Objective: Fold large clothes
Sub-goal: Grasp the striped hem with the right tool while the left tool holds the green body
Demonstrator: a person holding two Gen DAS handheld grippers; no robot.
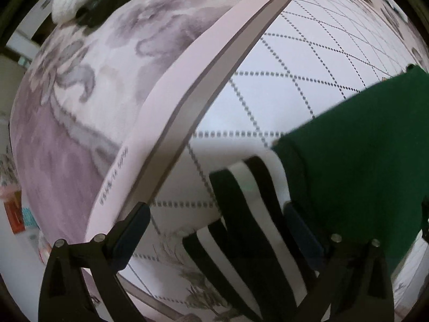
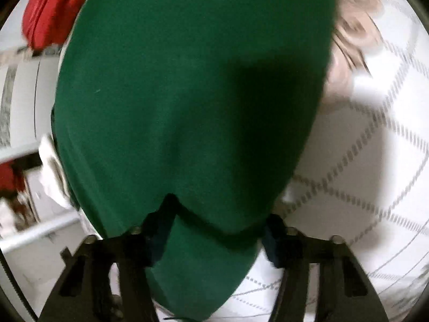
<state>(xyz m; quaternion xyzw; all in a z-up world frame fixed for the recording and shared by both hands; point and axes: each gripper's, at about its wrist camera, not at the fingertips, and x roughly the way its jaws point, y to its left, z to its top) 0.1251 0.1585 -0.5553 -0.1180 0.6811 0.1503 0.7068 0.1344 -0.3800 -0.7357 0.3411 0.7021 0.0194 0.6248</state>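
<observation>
Green garment (image 2: 187, 94) drapes between the right gripper (image 2: 217, 228)'s wide jaws; left gripper (image 1: 214, 228), wide too, straddles its striped cuff (image 1: 241, 214); unclamped cloth may slip.

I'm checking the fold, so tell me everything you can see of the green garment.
The green garment is dark green, plain, soft-looking knit. It has a black-and-white striped band at one end. It lies on the white quilted bed cover. The open left gripper straddles the striped part; the open right gripper has green cloth between its fingers. Its full shape is cut off.
</observation>
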